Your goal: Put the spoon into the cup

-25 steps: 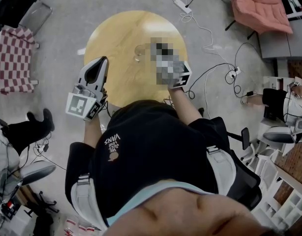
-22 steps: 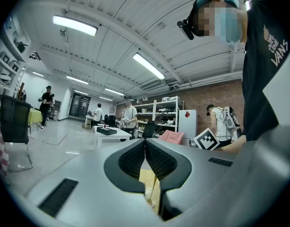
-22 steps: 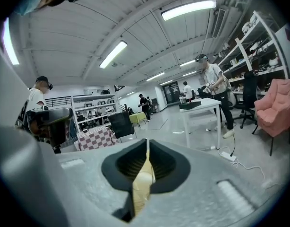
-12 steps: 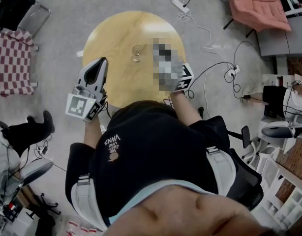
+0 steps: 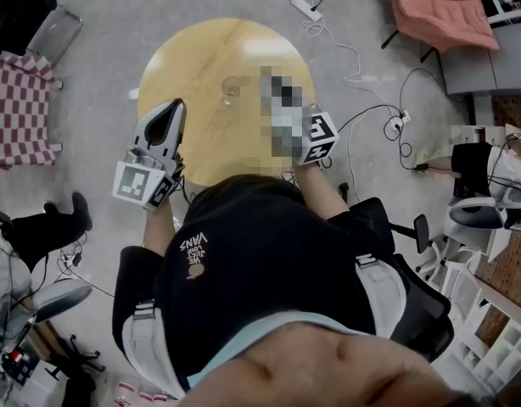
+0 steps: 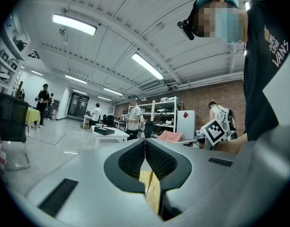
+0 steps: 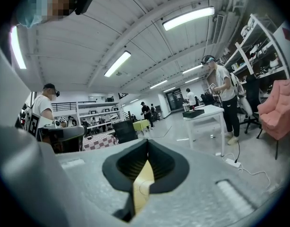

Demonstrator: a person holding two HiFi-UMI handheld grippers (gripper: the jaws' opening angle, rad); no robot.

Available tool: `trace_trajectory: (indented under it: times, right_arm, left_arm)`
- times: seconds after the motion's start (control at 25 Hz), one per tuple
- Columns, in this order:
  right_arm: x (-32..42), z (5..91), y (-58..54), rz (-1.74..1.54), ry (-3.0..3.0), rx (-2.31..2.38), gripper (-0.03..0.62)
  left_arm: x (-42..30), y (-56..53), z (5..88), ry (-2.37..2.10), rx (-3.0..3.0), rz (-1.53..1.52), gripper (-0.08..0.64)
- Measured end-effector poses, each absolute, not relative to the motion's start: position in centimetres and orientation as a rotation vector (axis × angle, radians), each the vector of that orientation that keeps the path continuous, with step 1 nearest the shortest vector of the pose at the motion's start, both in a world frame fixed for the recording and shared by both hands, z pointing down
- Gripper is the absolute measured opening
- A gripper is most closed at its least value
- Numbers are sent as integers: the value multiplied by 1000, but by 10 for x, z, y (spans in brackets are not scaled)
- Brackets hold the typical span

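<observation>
What worries us begins at the jaws: on the left gripper they are pressed together with nothing between them, and on the right gripper they likewise meet on nothing; neither could take a handle without first opening, and a late or narrow opening would, we judge, push the spoon across the wood rather than catch it; through the gap below each pair we see only a sliver of the yellow table and a faint glass rim; further out, the cup stands upright near the middle of the round table, apart from both grippers and nearer the right one; being clear glass and probably light, it may tip if a gripper strikes it; the spoon we cannot pick out with certainty, though a thin slanted line in the glass may be it.
</observation>
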State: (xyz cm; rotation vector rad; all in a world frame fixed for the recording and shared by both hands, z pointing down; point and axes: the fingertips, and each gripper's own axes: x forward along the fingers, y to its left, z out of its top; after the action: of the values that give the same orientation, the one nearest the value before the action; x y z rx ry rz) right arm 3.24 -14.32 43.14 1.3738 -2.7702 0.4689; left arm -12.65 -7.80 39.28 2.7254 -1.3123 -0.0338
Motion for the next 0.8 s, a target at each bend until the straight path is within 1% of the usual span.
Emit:
trace_trajectory:
  times: [0.8]
  right_arm:
    - [60,416,-117,441,-2778,1377,-3]
  left_arm:
    - [-100,-78,387,-1277,2736,-50,-2]
